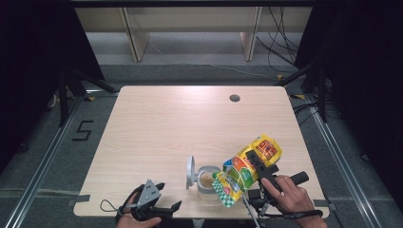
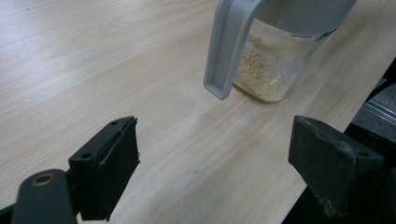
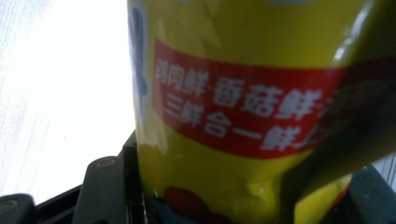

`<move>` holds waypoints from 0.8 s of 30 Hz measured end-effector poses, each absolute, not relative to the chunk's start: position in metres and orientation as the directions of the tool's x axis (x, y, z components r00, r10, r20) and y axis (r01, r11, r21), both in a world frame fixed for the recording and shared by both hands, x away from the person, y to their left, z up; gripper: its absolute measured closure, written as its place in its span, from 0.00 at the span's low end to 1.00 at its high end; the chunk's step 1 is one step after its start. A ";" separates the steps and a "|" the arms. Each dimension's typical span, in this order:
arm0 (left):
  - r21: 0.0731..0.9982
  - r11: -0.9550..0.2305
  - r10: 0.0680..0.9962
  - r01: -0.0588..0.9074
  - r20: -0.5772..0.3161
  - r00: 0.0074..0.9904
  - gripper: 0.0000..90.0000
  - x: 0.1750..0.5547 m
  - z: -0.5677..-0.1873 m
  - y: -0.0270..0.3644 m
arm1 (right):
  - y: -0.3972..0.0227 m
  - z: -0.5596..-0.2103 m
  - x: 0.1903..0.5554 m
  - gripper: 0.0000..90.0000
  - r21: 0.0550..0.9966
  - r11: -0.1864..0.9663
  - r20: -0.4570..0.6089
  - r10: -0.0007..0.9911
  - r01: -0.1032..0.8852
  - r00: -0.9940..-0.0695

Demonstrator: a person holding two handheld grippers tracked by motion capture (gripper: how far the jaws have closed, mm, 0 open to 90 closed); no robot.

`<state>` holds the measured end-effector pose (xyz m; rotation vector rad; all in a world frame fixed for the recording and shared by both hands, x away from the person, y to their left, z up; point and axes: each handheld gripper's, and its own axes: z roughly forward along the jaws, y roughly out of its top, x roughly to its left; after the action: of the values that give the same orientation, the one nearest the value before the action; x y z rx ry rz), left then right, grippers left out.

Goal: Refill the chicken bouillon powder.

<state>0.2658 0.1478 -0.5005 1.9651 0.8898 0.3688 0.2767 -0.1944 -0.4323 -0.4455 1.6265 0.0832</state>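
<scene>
Black left claw [image 1: 164,197] bears a grey three-cornered plate and a looping cable

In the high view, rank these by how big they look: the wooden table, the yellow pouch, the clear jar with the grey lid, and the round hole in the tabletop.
1. Light wooden table
2. Yellow printed pouch, tilted over the jar in the right tool
3. Clear jar of beige powder with an open grey flip lid
4. Small round hole, farthest from the camera

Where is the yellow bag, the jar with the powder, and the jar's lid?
yellow bag [image 1: 252,164]: high view, middle of its printed front.
jar [image 2: 271,70]: left gripper view, clear wall over the powder.
lid [image 1: 190,172]: high view, its raised grey face.
</scene>
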 end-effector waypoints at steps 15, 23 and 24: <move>0.840 -0.319 0.714 0.439 -0.092 0.694 0.17 0.266 -0.501 0.148 | -0.195 -0.434 0.275 0.45 -0.181 0.931 -0.977 -0.207 -0.316 -0.050; 0.840 -0.319 0.714 0.438 -0.092 0.694 0.17 0.266 -0.500 0.148 | -0.195 -0.434 0.276 0.45 -0.187 0.923 -0.977 -0.211 -0.336 -0.034; 0.840 -0.318 0.714 0.439 -0.093 0.694 0.17 0.266 -0.500 0.148 | -0.195 -0.434 0.276 0.45 -0.186 0.923 -0.977 -0.209 -0.337 -0.034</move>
<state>0.2658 0.1478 -0.5005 1.9650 0.8895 0.3687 0.2759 -0.1948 -0.4341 -0.4290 1.6182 0.1079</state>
